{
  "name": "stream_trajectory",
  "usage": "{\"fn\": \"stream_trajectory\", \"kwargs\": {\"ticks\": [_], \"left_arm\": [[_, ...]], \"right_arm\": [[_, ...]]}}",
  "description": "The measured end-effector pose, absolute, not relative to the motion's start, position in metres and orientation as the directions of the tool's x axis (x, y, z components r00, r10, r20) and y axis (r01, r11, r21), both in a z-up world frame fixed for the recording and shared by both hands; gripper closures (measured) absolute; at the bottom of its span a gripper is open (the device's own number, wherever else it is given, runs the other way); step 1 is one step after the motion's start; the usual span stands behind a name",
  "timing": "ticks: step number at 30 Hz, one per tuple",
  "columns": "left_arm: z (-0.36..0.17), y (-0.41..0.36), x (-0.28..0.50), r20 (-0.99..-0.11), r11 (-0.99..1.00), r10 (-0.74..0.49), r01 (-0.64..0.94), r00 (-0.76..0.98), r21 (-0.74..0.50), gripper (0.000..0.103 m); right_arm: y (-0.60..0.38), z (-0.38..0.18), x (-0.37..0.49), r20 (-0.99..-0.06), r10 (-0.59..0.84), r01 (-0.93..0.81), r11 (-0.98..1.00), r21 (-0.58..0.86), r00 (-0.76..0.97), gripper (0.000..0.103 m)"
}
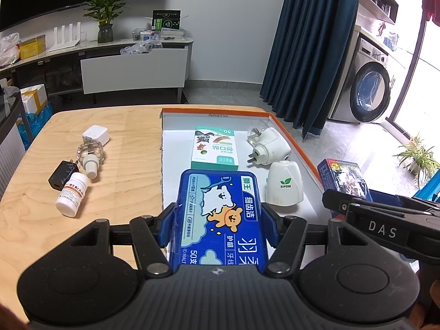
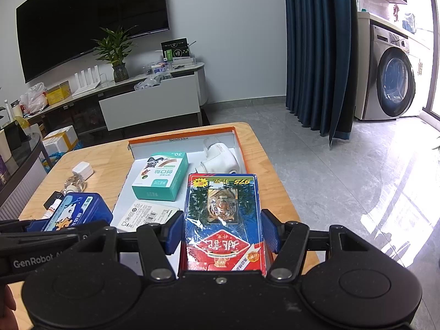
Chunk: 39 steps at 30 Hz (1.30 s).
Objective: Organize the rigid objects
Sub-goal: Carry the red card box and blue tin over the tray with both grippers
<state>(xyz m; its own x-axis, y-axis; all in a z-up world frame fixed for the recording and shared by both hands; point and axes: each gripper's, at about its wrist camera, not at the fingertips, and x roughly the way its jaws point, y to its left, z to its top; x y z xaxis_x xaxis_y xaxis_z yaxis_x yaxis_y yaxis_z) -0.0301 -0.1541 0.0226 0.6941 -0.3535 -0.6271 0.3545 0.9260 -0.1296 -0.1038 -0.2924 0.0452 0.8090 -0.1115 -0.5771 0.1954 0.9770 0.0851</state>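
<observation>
We hold a blue floss box (image 1: 217, 217) in the left gripper (image 1: 218, 228) and a tiger card pack (image 2: 222, 220) in the right gripper (image 2: 221, 233), both carried over the near end of the tray (image 1: 297, 134). Next, we judge, each needs lowering onto bare tray floor and releasing. Mid-frame the tray holds a green bandage box (image 1: 216, 148) and two white plug-in devices (image 1: 271, 145), while a pill bottle (image 1: 72, 194) and chargers (image 1: 96, 134) wait on the desk (image 1: 123, 192) at left.

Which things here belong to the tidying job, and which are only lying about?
Job:
- blue floss box, in left jaws
- tiger card box, in right jaws
- orange-edged tray
- pill bottle
- black charger

Lying about:
- potted plant
- washing machine
</observation>
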Motion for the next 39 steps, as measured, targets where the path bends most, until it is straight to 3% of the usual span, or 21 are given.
{"fn": "stream_trajectory", "kwargs": {"ticks": [39], "left_arm": [[0.0164,-0.1536,-0.0289,-0.641,0.925,-0.356,0.355,0.68,-0.137,0.04]], "right_arm": [[-0.291,0.0356,-0.1021,-0.592,-0.11,0.196,0.977,0.083,0.798,0.032]]}}
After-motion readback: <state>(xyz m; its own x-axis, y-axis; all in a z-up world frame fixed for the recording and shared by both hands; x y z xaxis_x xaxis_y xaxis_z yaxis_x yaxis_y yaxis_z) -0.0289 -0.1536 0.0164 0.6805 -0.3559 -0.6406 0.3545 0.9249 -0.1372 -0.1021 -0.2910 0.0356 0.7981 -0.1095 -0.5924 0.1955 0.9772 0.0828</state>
